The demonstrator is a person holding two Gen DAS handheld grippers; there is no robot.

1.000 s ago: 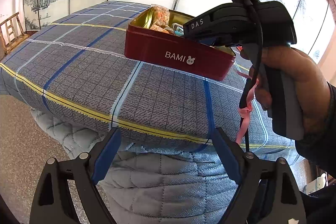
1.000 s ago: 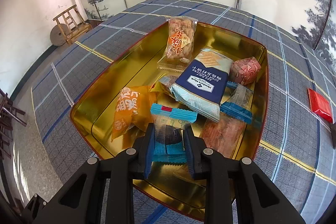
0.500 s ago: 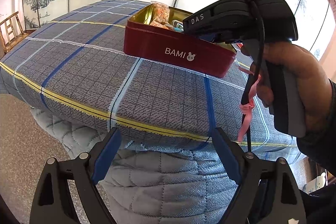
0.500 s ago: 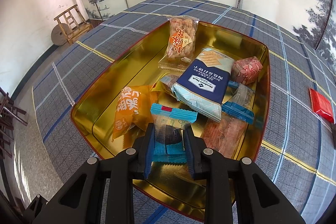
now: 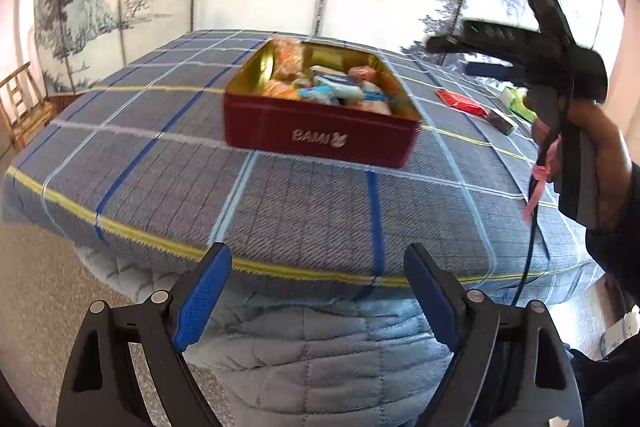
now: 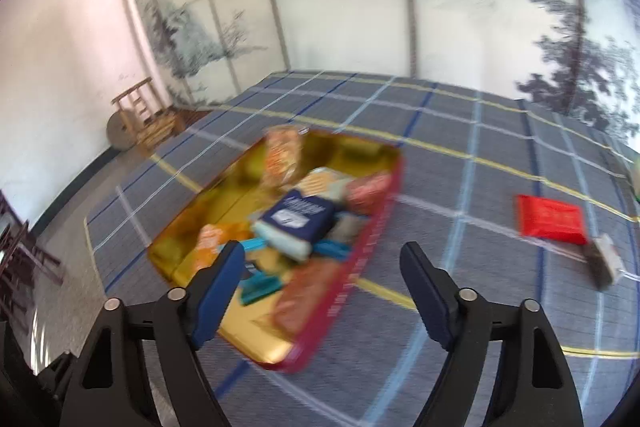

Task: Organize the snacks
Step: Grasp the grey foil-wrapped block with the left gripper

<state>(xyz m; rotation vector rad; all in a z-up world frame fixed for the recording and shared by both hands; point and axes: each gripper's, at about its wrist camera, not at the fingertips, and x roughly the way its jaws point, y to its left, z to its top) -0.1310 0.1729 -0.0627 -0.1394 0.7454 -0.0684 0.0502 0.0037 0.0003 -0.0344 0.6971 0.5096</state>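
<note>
Right gripper (image 6: 322, 291) jaws just sprang apart, empty; blue-wrapped snack (image 6: 260, 287), blurred, probably dropped in tin (image 6: 352, 279). Left gripper (image 5: 318, 291) apart, idle.

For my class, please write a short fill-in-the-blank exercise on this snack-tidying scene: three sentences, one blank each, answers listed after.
1. The snacks lie inside a gold-lined tin whose outside is ____.
2. The right tongs have just been opening, and between their pads they hold ____.
3. A red packet lies on the checked cloth, ____ the tin.

Answers: red; nothing; outside
</note>
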